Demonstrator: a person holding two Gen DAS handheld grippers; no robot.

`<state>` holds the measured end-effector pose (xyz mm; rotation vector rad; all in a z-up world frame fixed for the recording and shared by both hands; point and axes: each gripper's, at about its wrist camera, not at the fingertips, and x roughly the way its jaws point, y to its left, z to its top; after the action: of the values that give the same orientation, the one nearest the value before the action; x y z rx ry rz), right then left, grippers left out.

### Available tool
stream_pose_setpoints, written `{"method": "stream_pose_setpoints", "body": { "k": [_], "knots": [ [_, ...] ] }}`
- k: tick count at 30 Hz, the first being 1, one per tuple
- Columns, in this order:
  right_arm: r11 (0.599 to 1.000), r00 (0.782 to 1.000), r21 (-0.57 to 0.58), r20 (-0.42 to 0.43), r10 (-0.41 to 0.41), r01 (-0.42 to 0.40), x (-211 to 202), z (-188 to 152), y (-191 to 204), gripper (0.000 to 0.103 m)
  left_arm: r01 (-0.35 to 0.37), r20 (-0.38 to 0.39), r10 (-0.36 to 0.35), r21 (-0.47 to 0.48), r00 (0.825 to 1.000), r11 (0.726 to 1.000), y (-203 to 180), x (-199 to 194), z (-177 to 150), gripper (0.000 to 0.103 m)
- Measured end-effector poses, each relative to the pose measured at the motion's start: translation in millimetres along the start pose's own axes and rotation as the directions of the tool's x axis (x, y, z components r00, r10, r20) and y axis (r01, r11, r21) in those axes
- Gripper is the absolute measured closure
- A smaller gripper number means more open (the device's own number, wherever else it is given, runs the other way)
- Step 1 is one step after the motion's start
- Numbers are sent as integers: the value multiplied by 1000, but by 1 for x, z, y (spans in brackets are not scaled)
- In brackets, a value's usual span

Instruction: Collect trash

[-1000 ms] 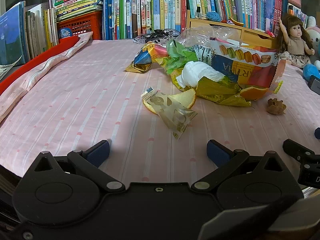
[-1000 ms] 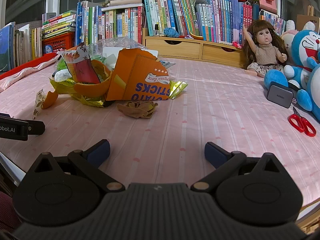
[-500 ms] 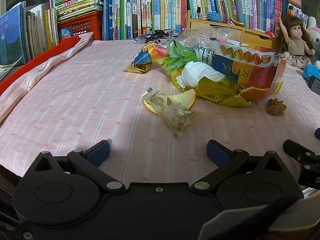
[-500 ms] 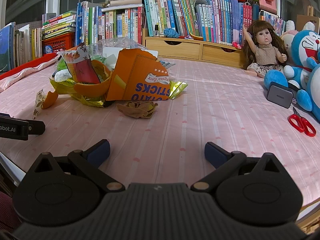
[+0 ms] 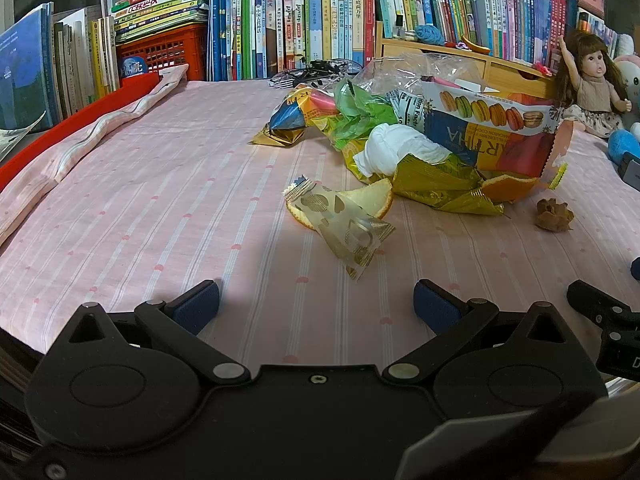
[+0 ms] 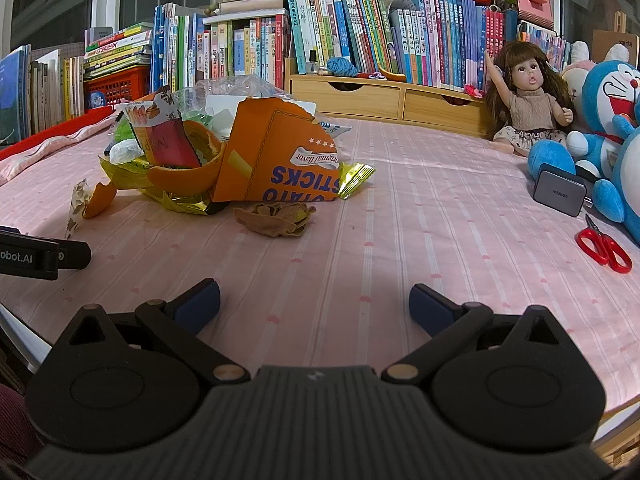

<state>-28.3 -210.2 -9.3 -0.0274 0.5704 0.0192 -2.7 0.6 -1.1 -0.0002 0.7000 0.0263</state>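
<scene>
Risk assessment. The trash lies as a loose heap on the pink striped cloth (image 5: 160,184), with no bin or bag clearly identifiable as a receptacle in either view. A clear plastic bag (image 5: 404,72) sits at the back of the heap; whether it is trash or container cannot be told.

The pieces are thin, light and partly overlapping. A pinch on the gold foil wrapper (image 5: 440,190) may, in my judgement, drag the orange peel (image 5: 508,186) and the macaron packet (image 5: 492,136) resting against it. The flat patterned wrapper (image 5: 348,228) lies over a peel slice (image 5: 374,200); pads closing on it could slide off or snag the cloth.

In the right wrist view, the torn orange carton (image 6: 276,156) leans against the pile and may tip if its neighbours are pulled. The crumpled brown scrap (image 6: 276,216) lies alone at 12 o'clock, the easiest target. The red scissors (image 6: 604,244), grey charger (image 6: 558,194) and doll (image 6: 528,104), at 2 to 3 o'clock, are not trash and could be taken in error.

Tongs. The left gripper (image 5: 316,304) stands wide, holding nothing, clear of the patterned wrapper at its 12 o'clock. The right gripper (image 6: 314,304) is likewise spread wide and empty, above bare cloth, heap at 11 o'clock.
</scene>
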Motion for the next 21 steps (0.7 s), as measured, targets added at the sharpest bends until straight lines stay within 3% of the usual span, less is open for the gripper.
{"method": "stream_pose_setpoints", "body": {
  "k": [21],
  "knots": [
    [1000,1000,1,17,1,-1,-1,-2,-1,0,1,6,-1,1,1000,1000,0,1,-1,0]
  ]
}}
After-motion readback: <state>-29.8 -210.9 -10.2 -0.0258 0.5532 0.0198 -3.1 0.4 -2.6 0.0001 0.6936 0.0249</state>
